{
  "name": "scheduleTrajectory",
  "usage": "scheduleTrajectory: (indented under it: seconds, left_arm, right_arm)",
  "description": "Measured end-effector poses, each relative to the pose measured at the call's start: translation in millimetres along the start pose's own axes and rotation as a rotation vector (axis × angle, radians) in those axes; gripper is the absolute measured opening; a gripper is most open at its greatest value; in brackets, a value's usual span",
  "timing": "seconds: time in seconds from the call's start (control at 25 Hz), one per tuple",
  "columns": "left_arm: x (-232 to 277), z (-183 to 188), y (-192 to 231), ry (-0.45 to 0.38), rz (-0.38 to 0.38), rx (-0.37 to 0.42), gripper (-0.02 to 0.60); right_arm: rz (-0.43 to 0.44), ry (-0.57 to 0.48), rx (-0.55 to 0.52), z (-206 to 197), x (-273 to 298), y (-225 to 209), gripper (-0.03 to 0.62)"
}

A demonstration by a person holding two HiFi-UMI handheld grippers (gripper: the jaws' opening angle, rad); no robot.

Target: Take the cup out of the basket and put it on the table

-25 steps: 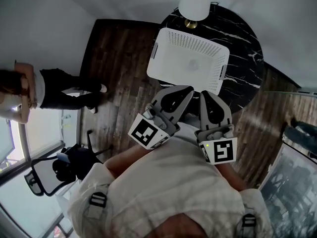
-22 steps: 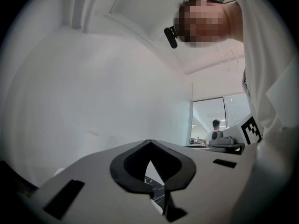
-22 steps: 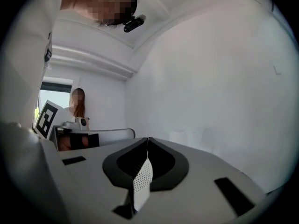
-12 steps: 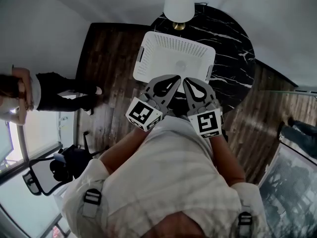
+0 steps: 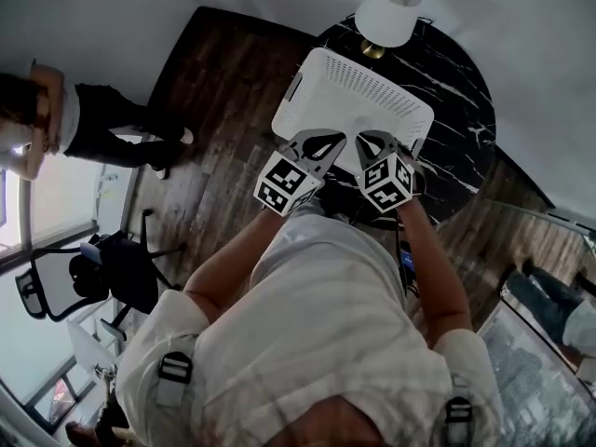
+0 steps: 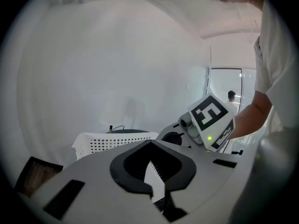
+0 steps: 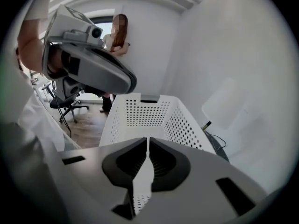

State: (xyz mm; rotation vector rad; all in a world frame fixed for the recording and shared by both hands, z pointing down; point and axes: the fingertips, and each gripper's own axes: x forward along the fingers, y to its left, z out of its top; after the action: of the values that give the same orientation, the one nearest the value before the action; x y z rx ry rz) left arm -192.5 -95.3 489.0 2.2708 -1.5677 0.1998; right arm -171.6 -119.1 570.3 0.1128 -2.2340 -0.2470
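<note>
A white perforated basket (image 5: 372,77) stands on the round black marble table (image 5: 461,91). No cup shows in any view; the basket's inside is largely hidden. Both grippers hover side by side over the basket's near rim. My left gripper (image 5: 328,138) has its jaws shut with nothing between them, and so does my right gripper (image 5: 369,140). In the left gripper view the left gripper (image 6: 149,144) points just over the basket (image 6: 107,141), with the right gripper's marker cube beside it. In the right gripper view the right gripper (image 7: 148,141) looks along the basket (image 7: 140,113).
A white-shaded lamp (image 5: 389,12) stands at the table's far edge behind the basket. A person in dark clothes (image 5: 102,133) stands on the wooden floor at left, near an office chair (image 5: 107,268). White walls close in behind the table.
Both grippers have moved forward and closer together, from the table's near edge to over the basket's near rim. The head view has shifted.
</note>
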Motion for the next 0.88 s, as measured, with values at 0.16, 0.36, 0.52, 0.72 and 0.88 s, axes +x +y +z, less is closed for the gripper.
scheduleTrajectory:
  seconds: [0.16, 0.36, 0.52, 0.72, 0.88]
  left_arm:
    - [-3.0, -15.3, 11.0, 0.04, 0.018, -0.01, 0.006]
    - [-5.2, -25.2, 22.8, 0.075, 0.03, -0.027, 0.006]
    - [-0.9, -31.7, 30.5, 0.107, 0.039, -0.012, 0.006]
    - [6.7, -35.7, 38.0, 0.153, 0.033, -0.003, 0.006]
    - [9.1, -38.1, 40.3, 0.179, 0.029, 0.0, 0.006]
  right_arm:
    - [0.06, 0.116, -0.045, -18.9, 33.7, 6.2, 0.015]
    - [0.099, 0.23, -0.07, -36.9, 61.1, 9.5, 0.022]
    - [0.11, 0.302, -0.085, -50.4, 76.8, 7.1, 0.044]
    - [0.133, 0.368, -0.092, -63.6, 91.7, 4.6, 0.054]
    - [0.153, 0.406, -0.103, -72.7, 103.0, 7.7, 0.055]
